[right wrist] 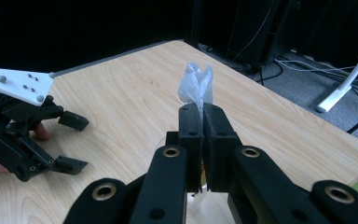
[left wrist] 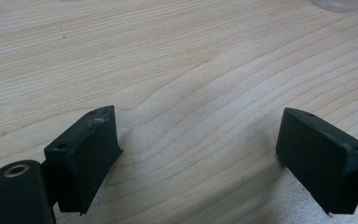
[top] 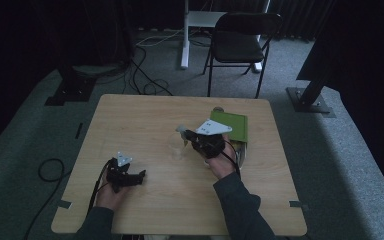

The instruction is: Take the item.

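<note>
step: right gripper [right wrist: 200, 112] pinches crumpled white plastic wrap [right wrist: 196, 84] above clear cup [top: 176, 146] | left gripper [left wrist: 196, 154] jaws wide, empty, near-left on table [left wrist: 177, 60] | next, likely: lower wrap into cup

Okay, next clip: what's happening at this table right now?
A person sits at a wooden table with a gripper in each hand. The right gripper is shut on a small crumpled piece of clear plastic, held up next to a clear cup. The left gripper rests low over the tabletop, jaws open with nothing between them. A green box lies just behind the right hand.
</note>
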`<state>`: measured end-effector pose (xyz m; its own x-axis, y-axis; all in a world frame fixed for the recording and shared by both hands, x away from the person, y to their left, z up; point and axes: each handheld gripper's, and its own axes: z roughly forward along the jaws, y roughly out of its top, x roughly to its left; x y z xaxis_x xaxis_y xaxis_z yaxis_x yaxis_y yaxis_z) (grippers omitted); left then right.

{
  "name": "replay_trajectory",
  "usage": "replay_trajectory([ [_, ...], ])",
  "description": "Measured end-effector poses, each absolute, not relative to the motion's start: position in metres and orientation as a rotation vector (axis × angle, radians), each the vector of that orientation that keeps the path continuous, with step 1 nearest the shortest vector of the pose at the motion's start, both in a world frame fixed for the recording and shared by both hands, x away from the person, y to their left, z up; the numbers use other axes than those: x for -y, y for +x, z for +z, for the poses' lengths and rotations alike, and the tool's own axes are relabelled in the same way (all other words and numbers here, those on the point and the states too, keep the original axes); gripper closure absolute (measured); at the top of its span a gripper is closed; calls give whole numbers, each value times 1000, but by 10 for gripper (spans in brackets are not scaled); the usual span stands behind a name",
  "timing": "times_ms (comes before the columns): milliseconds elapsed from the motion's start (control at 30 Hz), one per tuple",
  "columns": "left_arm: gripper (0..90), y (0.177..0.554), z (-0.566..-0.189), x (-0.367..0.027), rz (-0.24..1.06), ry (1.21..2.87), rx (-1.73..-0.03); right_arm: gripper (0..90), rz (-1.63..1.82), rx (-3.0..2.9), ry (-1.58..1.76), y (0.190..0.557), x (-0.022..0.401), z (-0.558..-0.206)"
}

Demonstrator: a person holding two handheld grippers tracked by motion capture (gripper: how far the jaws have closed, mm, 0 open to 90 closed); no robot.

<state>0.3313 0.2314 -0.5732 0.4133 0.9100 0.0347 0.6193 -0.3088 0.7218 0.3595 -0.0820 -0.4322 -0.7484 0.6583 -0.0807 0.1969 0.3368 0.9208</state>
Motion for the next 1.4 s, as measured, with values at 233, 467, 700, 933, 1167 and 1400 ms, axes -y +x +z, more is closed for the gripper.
replay_trajectory([
  [233, 138, 331, -573, -231, 594, 2040, -1293, 871, 1406, -2165, 755, 364, 79, -432],
  [467, 138, 331, -573, -231, 594, 2039, -1293, 872, 1410, -2167, 769, 369, 75, -434],
  [700, 138, 331, -573, -231, 595, 2038, -1293, 872, 1409, -2166, 787, 375, 73, -436],
  [933, 138, 331, -573, -231, 594, 2037, -1294, 872, 1398, -2171, 795, 380, 70, -436],
  [1167, 139, 331, -573, -231, 594, 2038, -1293, 872, 1392, -2174, 800, 385, 66, -436],
  [1400, 138, 331, -573, -231, 594, 2038, -1294, 872, 1390, -2182, 798, 388, 59, -436],
])
